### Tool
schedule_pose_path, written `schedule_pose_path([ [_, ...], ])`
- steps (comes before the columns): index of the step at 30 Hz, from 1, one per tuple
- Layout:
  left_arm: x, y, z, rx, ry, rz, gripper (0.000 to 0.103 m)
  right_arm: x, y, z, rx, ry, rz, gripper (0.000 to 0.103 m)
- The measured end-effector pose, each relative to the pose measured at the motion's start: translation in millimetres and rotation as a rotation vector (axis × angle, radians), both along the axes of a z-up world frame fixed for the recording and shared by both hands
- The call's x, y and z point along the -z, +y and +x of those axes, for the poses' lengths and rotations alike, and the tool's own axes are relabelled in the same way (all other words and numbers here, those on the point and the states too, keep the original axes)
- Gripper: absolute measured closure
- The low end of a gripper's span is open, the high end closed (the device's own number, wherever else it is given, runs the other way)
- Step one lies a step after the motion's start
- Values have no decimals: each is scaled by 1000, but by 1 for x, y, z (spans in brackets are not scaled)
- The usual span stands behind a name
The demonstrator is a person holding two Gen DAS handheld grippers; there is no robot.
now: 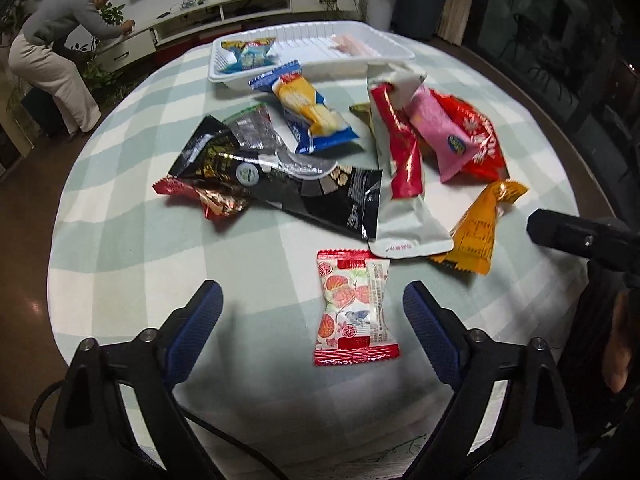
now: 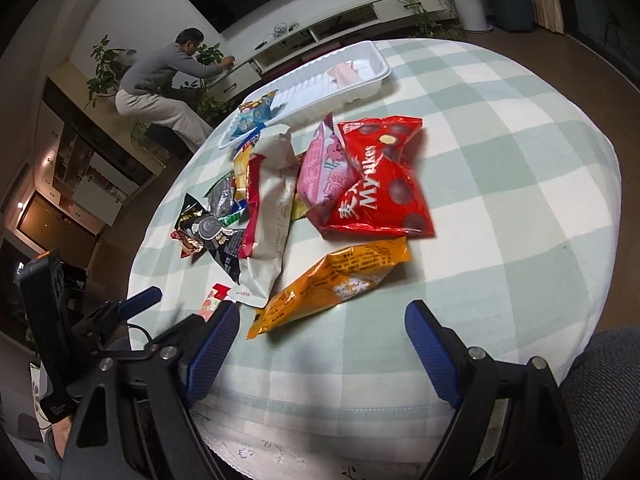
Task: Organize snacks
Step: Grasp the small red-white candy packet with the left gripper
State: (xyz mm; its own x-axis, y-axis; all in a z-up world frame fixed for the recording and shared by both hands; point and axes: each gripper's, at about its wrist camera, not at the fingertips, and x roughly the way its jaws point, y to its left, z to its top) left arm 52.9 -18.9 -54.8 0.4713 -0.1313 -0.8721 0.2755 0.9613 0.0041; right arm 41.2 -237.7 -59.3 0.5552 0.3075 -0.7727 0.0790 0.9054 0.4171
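The left hand-held gripper (image 1: 312, 312) was spread wide above the counter (image 1: 132, 248), which wore a pale green and white checked cloth. It held nothing. A small red-and-white snack packet (image 1: 356, 308) lay flat on the cloth between its blue-padded fingers (image 1: 200, 328), touching neither.

The right hand-held gripper (image 2: 320, 340) was likewise spread wide and held nothing. An orange snack packet (image 2: 332, 284) lay just ahead of it, the packet's near corner close to the left finger pad (image 2: 212, 352); whether they touched could not be told.

Ahead of both grippers the snacks lay in a loose heap: a long white pouch (image 1: 408, 224), a black bag (image 1: 312, 188), a blue-and-yellow packet (image 1: 308, 112), a pink packet (image 2: 324, 168) and a red bag (image 2: 380, 184). Beyond the heap sat a white tray (image 1: 392, 46), holding a blue packet (image 1: 248, 54) at its left end and a pale pink item (image 1: 352, 46) toward its right.

Only the right wrist view showed the red bag's printed face with brown spots. Only the left wrist view showed the whole red-and-white packet; the right wrist view caught just one corner of it, beside the left gripper's blue fingertip.

In the room beyond, a person in a grey top (image 1: 64, 40) bent toward a low white cabinet (image 1: 248, 8).
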Motion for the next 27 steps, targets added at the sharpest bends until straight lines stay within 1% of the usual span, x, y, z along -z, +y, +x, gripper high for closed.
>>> schedule_pose_path([
  [2, 6, -2, 2, 10, 22, 7, 24, 2, 0, -1, 2, 7, -3, 15],
  [4, 11, -2, 5, 16, 41, 12, 30, 4, 0, 0, 3, 16, 0, 15],
  [8, 20, -5, 7, 30, 69, 27, 31, 3, 2, -1, 1, 14, -2, 15],
  [13, 21, -4, 11, 34, 72, 22, 31, 3, 3, -1, -1, 14, 2, 15],
  [14, 21, -4, 13, 38, 72, 19, 32, 3, 5, -1, -3, 14, 3, 15],
  [15, 20, -4, 13, 42, 71, 14, 35, 2, 6, -1, -5, 14, 3, 16],
  [16, 20, -3, 14, 47, 70, 8, 41, 2, 7, -1, -7, 13, 5, 15],
  [17, 19, -3, 14, 49, 67, 5, 46, 2, 8, 0, -9, 14, 8, 15],
  [20, 17, 0, 14, 49, 63, -6, 66, 4, 12, 1, -13, 22, 15, 16],
  [21, 17, 1, 14, 47, 62, -12, 70, 5, 12, 1, -13, 24, 18, 16],
  [27, 16, 11, 13, 43, 60, -66, 71, 9, 13, 4, -6, 43, 48, 16],
])
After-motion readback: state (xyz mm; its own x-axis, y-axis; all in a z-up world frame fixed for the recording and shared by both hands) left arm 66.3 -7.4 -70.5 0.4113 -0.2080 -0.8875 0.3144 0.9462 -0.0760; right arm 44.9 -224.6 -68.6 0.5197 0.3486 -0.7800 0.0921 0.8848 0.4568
